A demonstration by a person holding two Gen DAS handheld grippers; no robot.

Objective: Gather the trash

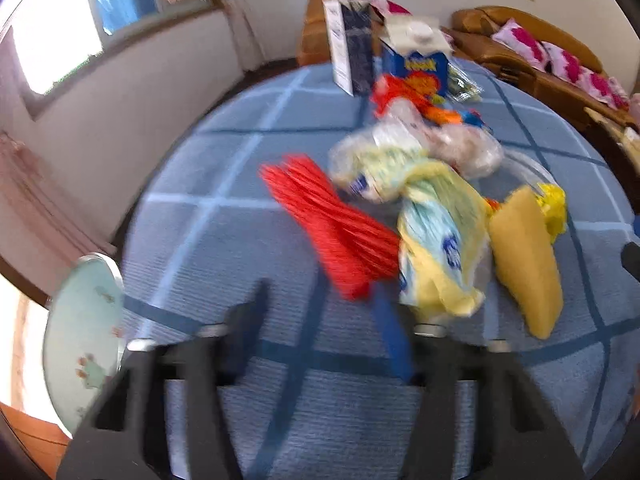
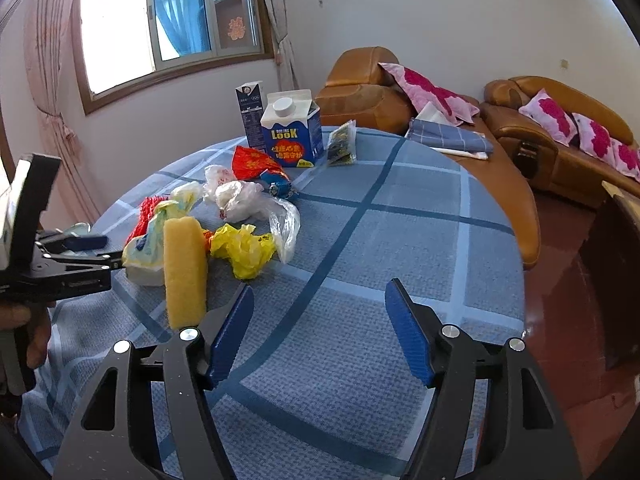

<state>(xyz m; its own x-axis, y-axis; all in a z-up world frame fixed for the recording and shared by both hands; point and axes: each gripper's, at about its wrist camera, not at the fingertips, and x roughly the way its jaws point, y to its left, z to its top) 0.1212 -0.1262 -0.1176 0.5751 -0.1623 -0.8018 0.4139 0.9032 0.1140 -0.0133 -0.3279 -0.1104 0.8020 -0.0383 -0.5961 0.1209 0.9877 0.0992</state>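
While your left wrist view is smeared with blur, you can still make out your left gripper (image 1: 320, 320) low over the blue checked tablecloth (image 1: 224, 184), its fingers apart with only cloth between them. Just ahead of them lies the trash: a red mesh bag (image 1: 332, 224), a pale yellow-and-blue plastic bag (image 1: 436, 248) and a yellow sponge (image 1: 528, 264), with clear plastic bags (image 1: 448, 144) and two cartons (image 1: 384, 48) farther back. From your right wrist view, your right gripper (image 2: 320, 320) hangs wide open over bare tablecloth (image 2: 400, 240), holding nothing. The trash sits ahead and to the left: the yellow sponge (image 2: 186, 268) lies just beside your left-hand finger, a crumpled yellow bag (image 2: 244, 250) beside it, a clear plastic bag (image 2: 286, 224) next to that, then a red wrapper (image 2: 252, 162) and a blue carton marked "LOOK" (image 2: 292, 132). At the left edge, your left gripper (image 2: 116, 252) reaches the pale plastic bag (image 2: 148, 248); you cannot tell from here whether it grips it.
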